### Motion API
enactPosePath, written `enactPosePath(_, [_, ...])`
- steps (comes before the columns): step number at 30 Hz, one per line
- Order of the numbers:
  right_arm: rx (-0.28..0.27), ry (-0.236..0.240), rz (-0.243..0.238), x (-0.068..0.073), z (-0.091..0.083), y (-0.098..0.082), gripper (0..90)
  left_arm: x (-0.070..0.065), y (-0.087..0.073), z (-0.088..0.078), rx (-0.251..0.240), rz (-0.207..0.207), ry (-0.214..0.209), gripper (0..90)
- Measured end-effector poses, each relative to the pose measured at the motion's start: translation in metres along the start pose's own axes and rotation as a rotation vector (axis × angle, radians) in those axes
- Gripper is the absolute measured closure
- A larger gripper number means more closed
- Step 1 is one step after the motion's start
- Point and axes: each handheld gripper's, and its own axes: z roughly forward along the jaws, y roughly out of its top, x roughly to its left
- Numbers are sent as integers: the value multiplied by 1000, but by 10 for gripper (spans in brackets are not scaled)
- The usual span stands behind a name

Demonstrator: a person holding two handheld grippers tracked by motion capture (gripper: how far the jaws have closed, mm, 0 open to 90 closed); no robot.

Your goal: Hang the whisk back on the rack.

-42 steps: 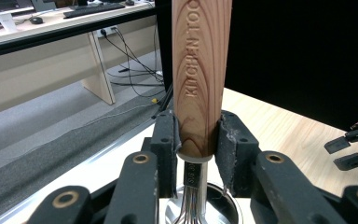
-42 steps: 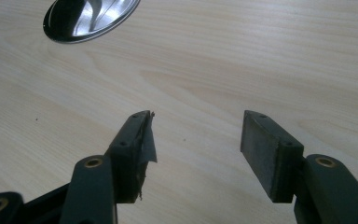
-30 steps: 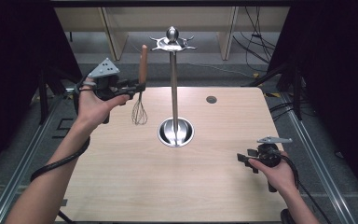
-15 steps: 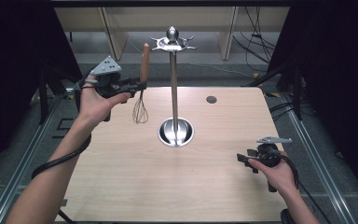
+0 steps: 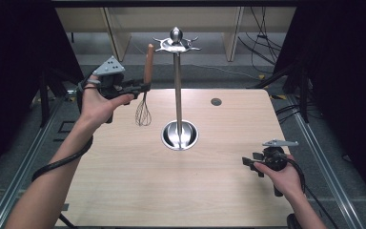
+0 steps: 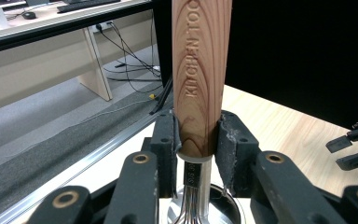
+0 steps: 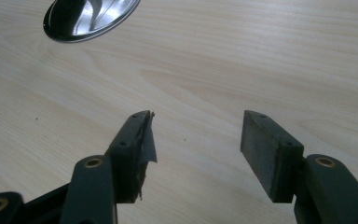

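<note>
Wooden-handled wire whisk [image 5: 145,90] slightly nearer stand [image 5: 177,86]

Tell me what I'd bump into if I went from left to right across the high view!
Left gripper → whisk that it holds by the wooden handle → tall metal stand on its round base → small dark hole in the table → right gripper, jaws open.

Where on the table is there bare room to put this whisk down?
Bare wood lies between the stand's base and the near edge, and left below the whisk. The right gripper crowds the near right corner.
</note>
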Motion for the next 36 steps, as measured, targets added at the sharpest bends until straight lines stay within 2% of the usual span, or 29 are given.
enactPosePath(4, [1, 1, 0, 0, 0, 0, 439, 0, 1, 1, 4, 2, -5, 694])
enactPosePath(6, [11, -23, -1, 1, -2, 0, 440, 0, 1, 2, 11, 7, -6, 694])
enactPosePath(7, [1, -1, 0, 0, 0, 0, 440, 0, 2, 2, 10, 6, -8, 694])
enactPosePath(21, [14, -22, -1, 1, -2, 0, 439, 0, 6, 9, 19, 7, -19, 694])
enactPosePath(22, [6, 1, -1, 0, 0, 0, 439, 0, 7, 9, 20, 7, -20, 694])
enactPosePath(36, [15, -7, -2, 0, 0, 0, 439, 0, 8, 15, 27, 3, -24, 694])
